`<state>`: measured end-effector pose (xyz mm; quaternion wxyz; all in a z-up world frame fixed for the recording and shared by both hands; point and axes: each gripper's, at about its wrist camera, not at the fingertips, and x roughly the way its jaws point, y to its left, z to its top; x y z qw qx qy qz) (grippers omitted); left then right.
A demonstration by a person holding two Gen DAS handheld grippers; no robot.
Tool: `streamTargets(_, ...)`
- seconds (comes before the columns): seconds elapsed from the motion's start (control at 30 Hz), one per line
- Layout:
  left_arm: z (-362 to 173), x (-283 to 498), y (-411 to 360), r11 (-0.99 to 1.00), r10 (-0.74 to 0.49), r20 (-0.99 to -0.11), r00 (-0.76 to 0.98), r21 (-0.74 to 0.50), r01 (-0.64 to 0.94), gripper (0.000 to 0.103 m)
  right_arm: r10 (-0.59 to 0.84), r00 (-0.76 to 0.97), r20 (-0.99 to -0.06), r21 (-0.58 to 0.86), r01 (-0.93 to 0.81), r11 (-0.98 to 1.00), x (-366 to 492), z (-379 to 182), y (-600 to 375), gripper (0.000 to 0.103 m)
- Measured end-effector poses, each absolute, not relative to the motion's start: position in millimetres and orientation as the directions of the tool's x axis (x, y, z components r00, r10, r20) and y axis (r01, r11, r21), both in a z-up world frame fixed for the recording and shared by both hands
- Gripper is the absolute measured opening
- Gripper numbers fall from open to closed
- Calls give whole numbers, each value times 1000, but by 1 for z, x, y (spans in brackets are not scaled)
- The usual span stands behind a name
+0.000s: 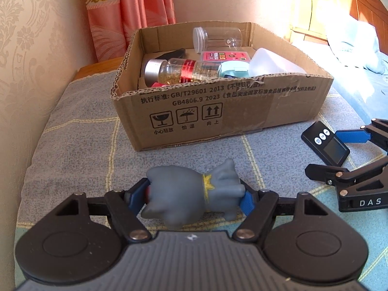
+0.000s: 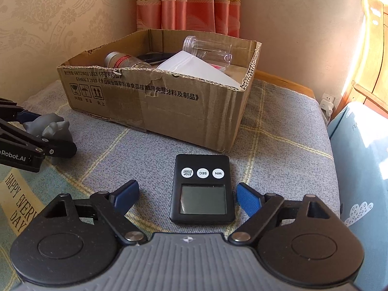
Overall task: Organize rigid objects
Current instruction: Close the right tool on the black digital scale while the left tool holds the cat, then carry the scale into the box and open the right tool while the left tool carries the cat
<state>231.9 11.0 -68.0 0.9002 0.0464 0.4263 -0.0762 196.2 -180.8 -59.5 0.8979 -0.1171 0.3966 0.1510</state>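
A grey rubber toy animal point(image 1: 191, 194) with a yellow collar lies sideways between the blue pads of my left gripper point(image 1: 194, 197), which is shut on it just above the blanket. The right wrist view shows the same toy point(image 2: 54, 127) at the far left, in the left gripper point(image 2: 36, 131). A black digital timer point(image 2: 202, 189) lies flat on the blanket between the fingers of my right gripper point(image 2: 186, 197). This gripper is open: the left pad stands well off the timer and the right pad is close beside its edge. In the left wrist view the timer point(image 1: 326, 145) lies at the right.
An open cardboard box point(image 1: 218, 111) stands behind both grippers on the checked grey blanket point(image 1: 84, 145). It holds a clear jar point(image 1: 218, 37), a silver-capped glass bottle point(image 1: 184, 71), a white container point(image 1: 274, 64) and small packs. Walls and a pink curtain point(image 2: 189, 2) lie behind, blue bedding point(image 2: 359, 160) to the right.
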Motion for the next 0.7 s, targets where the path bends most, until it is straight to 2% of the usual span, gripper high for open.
streamTargets(0.23, -69, 235, 9, 981, -122, -773, 622, 3, 196, 74, 154, 653, -741, -98, -332, 938, 201, -55, -183, 58)
streamTargets(0.53, -70, 235, 11, 979, -133, -773, 620, -5, 204, 74, 163, 651, -741, -99, -347, 933, 207, -56, -185, 63)
streamTargets(0.6, -70, 236, 10, 979, -134, -773, 620, -5, 205, 74, 167, 650, -742, -99, -351, 931, 208, -56, -184, 62)
streamTargets(0.63, -70, 236, 10, 979, -135, -773, 620, -6, 205, 74, 169, 649, -742, -98, -354, 930, 208, -55, -183, 57)
streamTargets(0.7, -70, 236, 10, 978, -137, -774, 619, -6, 208, 74, 161, 647, -745, -102, -349, 931, 207, -54, -182, 57)
